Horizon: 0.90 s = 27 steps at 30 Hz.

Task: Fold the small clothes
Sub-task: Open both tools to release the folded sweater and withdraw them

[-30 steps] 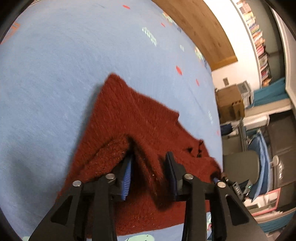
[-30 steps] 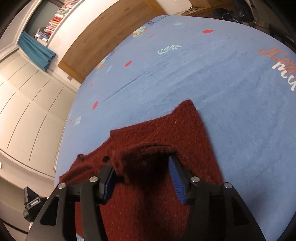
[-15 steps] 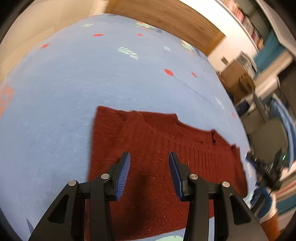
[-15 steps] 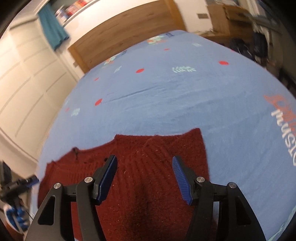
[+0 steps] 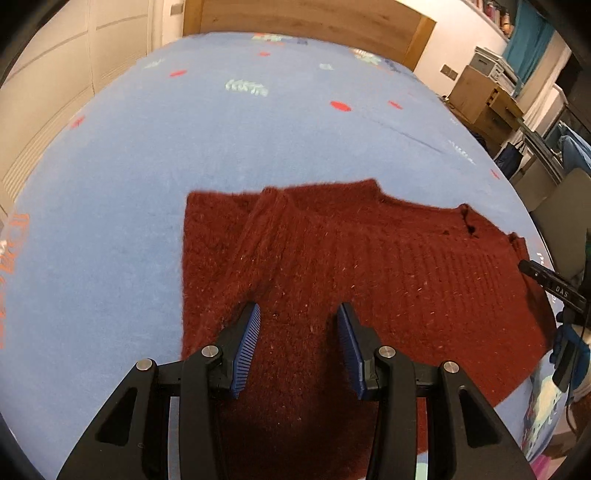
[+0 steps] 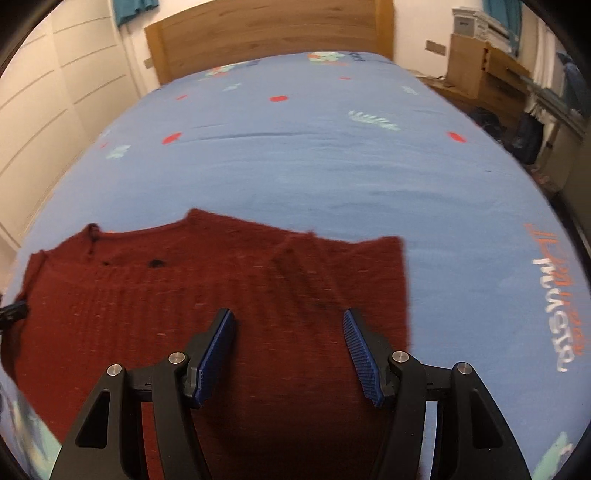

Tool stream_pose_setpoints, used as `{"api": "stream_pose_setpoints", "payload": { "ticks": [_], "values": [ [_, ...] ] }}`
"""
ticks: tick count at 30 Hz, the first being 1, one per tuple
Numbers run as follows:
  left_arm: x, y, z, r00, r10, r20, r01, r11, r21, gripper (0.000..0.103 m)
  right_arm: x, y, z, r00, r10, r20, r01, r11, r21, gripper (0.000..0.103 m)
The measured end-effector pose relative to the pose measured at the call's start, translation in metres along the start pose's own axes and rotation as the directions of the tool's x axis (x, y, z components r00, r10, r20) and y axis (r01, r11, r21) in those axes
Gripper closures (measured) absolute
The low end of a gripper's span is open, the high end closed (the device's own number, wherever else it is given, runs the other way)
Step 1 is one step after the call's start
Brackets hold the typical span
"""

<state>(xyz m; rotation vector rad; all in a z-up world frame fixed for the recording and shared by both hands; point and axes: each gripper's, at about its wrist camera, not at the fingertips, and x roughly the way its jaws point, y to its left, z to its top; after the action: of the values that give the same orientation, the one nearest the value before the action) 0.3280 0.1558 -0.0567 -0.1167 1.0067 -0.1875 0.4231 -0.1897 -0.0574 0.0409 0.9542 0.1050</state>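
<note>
A dark red knitted sweater (image 5: 369, 266) lies flat on the blue bed cover, folded over on itself. It also shows in the right wrist view (image 6: 207, 288). My left gripper (image 5: 297, 312) is open and empty, hovering above the sweater's near left part. My right gripper (image 6: 288, 319) is open and empty, hovering above the sweater's near right part. A folded sleeve ridge (image 5: 266, 225) runs diagonally across the cloth. Part of the other gripper (image 5: 554, 290) shows at the right edge of the left wrist view.
The blue bed cover (image 6: 332, 155) with red dots and leaf prints stretches away to a wooden headboard (image 6: 266, 29). White wardrobe doors (image 6: 55, 92) stand on the left. Cardboard boxes (image 5: 484, 99) and clutter stand beside the bed on the right.
Both grippers let go of the sweater folds, opened and pulled back and up. The sweater now lies flat, and both views have levelled out toward the headboard.
</note>
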Motion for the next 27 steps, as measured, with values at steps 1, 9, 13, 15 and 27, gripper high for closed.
{"api": "stream_pose_setpoints", "payload": {
  "ticks": [1,9,13,15,27],
  "values": [
    [-0.002,-0.001,0.003,1.000,0.007,0.010,-0.007,1.000,0.008,0.065,-0.002,-0.002,0.001,1.000,-0.008,0.004,0.008,1.000,0.003,0.040],
    [0.018,-0.008,0.002,0.998,0.063,-0.009,-0.062,0.997,0.042,0.065,-0.030,0.008,-0.012,0.997,0.031,0.067,-0.029,0.999,-0.028,0.040],
    [0.014,-0.005,-0.005,0.999,0.054,-0.005,-0.054,0.998,0.037,0.064,-0.016,0.013,-0.030,1.000,0.010,0.007,-0.009,0.997,-0.081,0.040],
    [0.003,-0.007,-0.004,0.998,0.054,0.017,-0.055,0.998,0.038,0.064,-0.016,0.007,-0.032,1.000,0.017,0.002,-0.017,0.999,-0.052,0.040],
    [0.000,-0.016,-0.030,0.996,0.075,-0.038,-0.075,0.997,0.006,0.064,-0.057,0.040,-0.048,0.997,0.068,0.042,-0.064,0.993,-0.099,0.040]
  ]
}}
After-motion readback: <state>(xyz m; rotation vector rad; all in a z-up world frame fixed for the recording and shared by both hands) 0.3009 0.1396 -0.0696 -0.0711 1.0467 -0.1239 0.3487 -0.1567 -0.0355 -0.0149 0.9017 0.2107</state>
